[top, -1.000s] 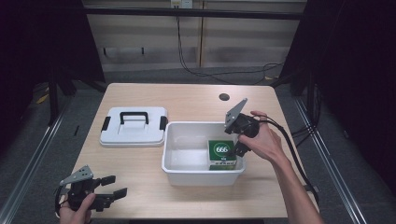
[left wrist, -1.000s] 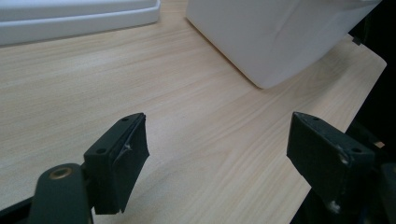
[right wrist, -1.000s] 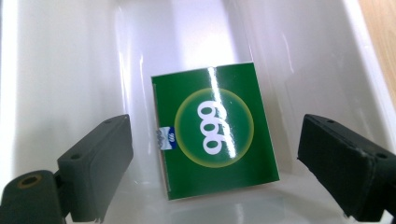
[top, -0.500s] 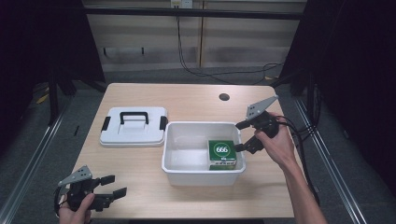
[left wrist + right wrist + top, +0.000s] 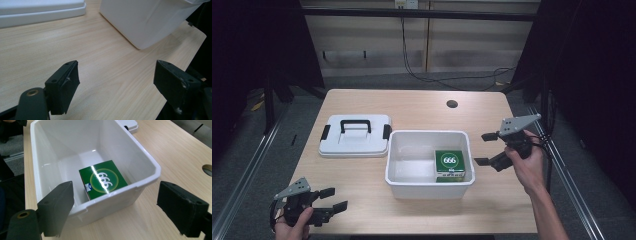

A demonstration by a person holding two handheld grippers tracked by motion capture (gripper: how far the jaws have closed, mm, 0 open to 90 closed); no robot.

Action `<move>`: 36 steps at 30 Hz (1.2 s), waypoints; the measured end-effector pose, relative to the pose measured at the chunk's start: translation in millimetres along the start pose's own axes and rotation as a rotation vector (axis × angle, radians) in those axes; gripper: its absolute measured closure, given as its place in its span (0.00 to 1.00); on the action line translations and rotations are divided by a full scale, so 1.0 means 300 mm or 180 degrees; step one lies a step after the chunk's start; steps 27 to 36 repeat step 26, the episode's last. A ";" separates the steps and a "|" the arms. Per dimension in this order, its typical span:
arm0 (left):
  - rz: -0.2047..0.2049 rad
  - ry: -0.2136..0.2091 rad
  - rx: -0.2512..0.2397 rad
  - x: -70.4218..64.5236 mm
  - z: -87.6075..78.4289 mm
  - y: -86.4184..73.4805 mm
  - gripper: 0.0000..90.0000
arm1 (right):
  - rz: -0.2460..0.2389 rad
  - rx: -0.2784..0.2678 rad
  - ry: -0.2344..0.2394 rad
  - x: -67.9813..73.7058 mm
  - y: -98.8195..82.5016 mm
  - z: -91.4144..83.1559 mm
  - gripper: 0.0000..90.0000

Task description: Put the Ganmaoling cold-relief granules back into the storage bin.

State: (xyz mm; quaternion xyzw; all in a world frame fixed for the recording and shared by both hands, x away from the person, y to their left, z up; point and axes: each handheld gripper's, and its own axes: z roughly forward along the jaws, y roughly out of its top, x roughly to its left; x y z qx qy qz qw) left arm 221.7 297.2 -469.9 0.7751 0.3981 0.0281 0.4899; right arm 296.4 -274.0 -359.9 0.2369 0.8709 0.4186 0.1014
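A white plastic bin [image 5: 400,176] [image 5: 147,161] stands mid-table with a green box marked 666 [image 5: 449,163] [image 5: 103,179] lying flat in its right end. My right gripper [image 5: 484,149] [image 5: 115,208] hovers open just right of the bin, jaws empty and pointing at it. The bin's white lid [image 5: 355,135] with a black handle lies on the table to the left. My left gripper [image 5: 333,198] [image 5: 116,82] is open and empty near the front left edge, low over the wood, with the bin's corner [image 5: 147,22] ahead of it.
The wooden table [image 5: 422,105] has a round cable hole [image 5: 452,104] at the back right. Bare wood lies between the left gripper and the bin. A cable trails from the right gripper off the table's right edge.
My right gripper has drawn out of the bin and moved right and lower, leaving the green box inside. The left gripper has stayed put.
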 end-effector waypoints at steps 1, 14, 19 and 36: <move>-0.0001 -0.0001 -0.0002 0.000 0.001 0.000 0.23 | 0.0012 -0.0004 -0.0042 0.002 -0.011 -0.007 0.15; -0.0007 0.0003 -0.0011 0.000 0.000 -0.001 0.23 | 0.0336 -0.0200 -0.0398 0.042 -0.186 -0.064 0.15; 0.0031 -0.0035 -0.0045 -0.004 -0.003 -0.001 0.22 | 0.0443 -0.0239 -0.0439 0.047 -0.257 -0.079 0.15; 0.0056 -0.0056 -0.0039 -0.005 -0.002 0.002 0.20 | 0.0626 -0.0296 -0.0579 0.029 -0.331 -0.096 0.15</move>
